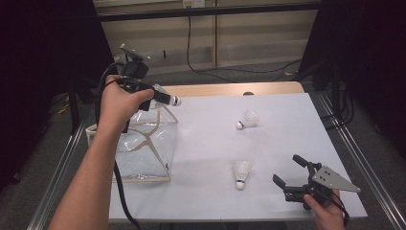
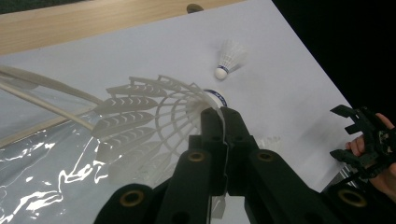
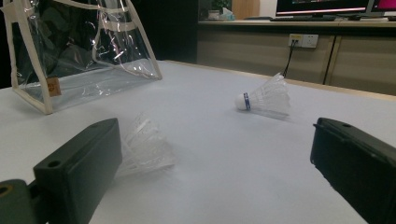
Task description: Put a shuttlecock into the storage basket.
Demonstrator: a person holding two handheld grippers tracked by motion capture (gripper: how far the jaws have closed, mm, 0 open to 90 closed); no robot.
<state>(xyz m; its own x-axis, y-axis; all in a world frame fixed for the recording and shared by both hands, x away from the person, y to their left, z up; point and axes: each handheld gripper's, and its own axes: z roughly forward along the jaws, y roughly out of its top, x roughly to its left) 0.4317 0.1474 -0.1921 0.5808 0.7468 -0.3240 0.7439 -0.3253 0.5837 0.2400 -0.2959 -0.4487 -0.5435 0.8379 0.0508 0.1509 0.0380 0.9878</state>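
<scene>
My left gripper [image 1: 163, 97] is raised over the top of a clear plastic bag [image 1: 143, 143], shut on a white shuttlecock [image 1: 168, 99]. In the left gripper view the jaws [image 2: 220, 112] pinch the feather skirt of that shuttlecock [image 2: 144, 119], and its blue-banded cork points away. Two more shuttlecocks lie on the white table: one far [image 1: 246, 120], one near [image 1: 242, 173]. My right gripper [image 1: 286, 168] rests low at the near right, open and holding nothing. In the right gripper view its jaws [image 3: 217, 133] stand wide apart, with the near shuttlecock [image 3: 142, 147] beside the left jaw.
The bag [image 3: 79, 51] has cream trim and handles and stands at the table's left edge. The white sheet [image 1: 287, 124] covers a wooden table, with metal rails along both sides. A cable [image 1: 122, 196] trails from the left gripper.
</scene>
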